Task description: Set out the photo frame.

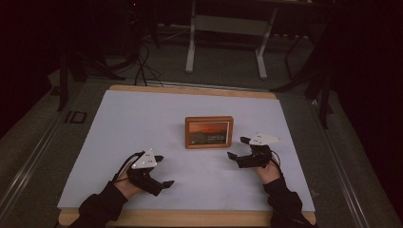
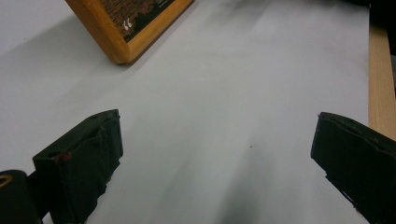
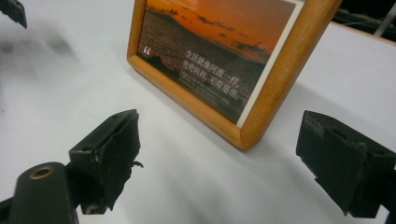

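The picture frame (image 3: 275, 79) is of smooth, warm-toned wood with a light sheen, and the print (image 3: 210, 51) inside it looks glossy, like photo paper. The worktop (image 1: 142, 118) carries a matt, pale, smooth sheet; bare light wood shows along its edges (image 1: 190, 218). Both tongs, left (image 1: 160, 171) and right (image 1: 237, 148), have matt black pads (image 3: 116, 158), rough and chipped at the edges. Their top plates (image 1: 145, 160) look like matt grey plastic.

On the white mat (image 1: 142, 123), the one obstacle is the wooden picture frame (image 1: 209, 132), standing at the centre. Bare mat lies open all round it, widest toward 9 o'clock. The right gripper (image 1: 238, 148), jaws apart, sits just beside the frame at 4 o'clock; the left gripper (image 1: 164, 171), jaws apart, is well apart at 7 o'clock.
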{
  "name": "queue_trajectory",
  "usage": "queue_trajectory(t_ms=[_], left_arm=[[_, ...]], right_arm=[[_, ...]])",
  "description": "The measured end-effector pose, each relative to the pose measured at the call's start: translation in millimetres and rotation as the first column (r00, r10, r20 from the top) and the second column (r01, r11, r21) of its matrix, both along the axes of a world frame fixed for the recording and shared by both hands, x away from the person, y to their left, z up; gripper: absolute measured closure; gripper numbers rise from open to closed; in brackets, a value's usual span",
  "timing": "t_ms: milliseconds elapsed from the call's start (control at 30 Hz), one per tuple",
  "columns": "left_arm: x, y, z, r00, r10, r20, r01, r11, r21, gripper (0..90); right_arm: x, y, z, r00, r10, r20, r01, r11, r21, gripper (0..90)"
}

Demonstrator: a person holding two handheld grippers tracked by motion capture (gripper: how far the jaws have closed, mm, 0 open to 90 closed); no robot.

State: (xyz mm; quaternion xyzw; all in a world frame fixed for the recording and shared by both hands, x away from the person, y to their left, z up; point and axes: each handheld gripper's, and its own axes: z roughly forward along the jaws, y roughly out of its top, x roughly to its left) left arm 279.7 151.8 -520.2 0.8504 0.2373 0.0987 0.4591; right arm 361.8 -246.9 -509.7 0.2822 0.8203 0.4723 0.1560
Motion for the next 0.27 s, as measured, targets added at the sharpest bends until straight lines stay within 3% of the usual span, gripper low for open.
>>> queue_trajectory(t_ms=[267], left_arm=[[0.3, 0.3, 0.1, 1.0, -0.001, 0.001, 0.001, 1.0, -0.008, 2.8]], right_arm=[[-0.5, -0.4, -0.4, 0.9999, -0.002, 0.016, 0.002, 1.0, 0.011, 13.1]])
